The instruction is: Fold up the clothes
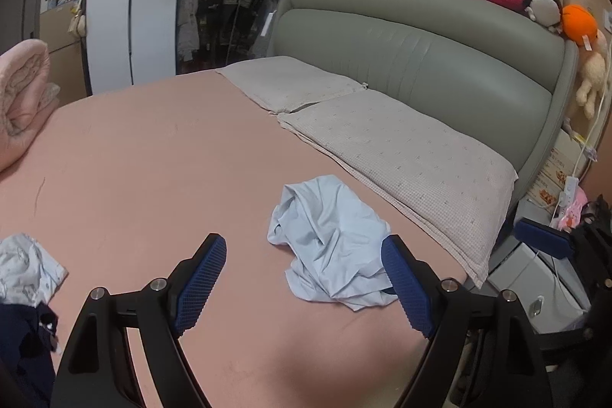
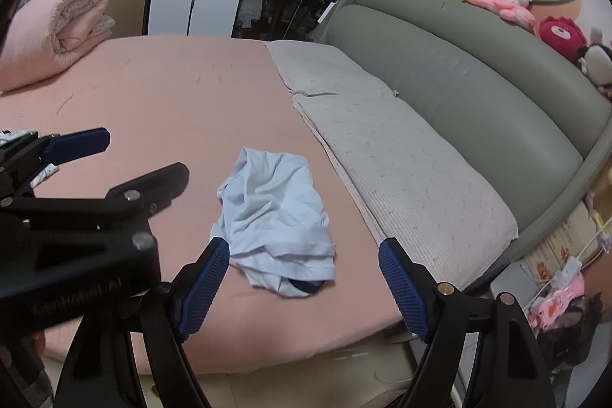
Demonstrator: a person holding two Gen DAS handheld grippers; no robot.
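Pale-blue garment (image 1: 329, 239) lies crumpled in a heap on the pink sheet (image 1: 153, 148), near the bed's front edge and just short of the pillows (image 1: 401, 148). Not folded as it lies; a dark bit (collar or lining, can't tell) peeks out at the near hem in the right view.

Left gripper (image 1: 304, 283): jaws spread wide, nothing between them, hovering above the sheet w/ the heap just ahead and partly behind its right finger. Right gripper (image 2: 304, 287): also wide open, empty, heap sitting just beyond its fingers. Neither touches cloth as far as I can see.

More clothes at the left: a white printed piece (image 1: 26, 266) and a dark navy one (image 1: 23, 343), bunched together at the frame edge.

Risks, as I judge them:
- Layers are tangled, so a pinch into the heap may catch two or three plies at once → garment lifts as a wad, won't spread flat.
- Thin slippery-looking fabric; a shallow pinch on one edge could slip out mid-lift.
- Jaws closing low may grab the sheet too and drag it up w/ the garment.
- Heap sits close to the bed edge; a pull toward the person could send it off onto the floor.
- Both grippers are crowded at the near side; they could knock each other when reaching for the same hem.
- Seams and corners are hidden in the folds, so picking true corners is a guess.
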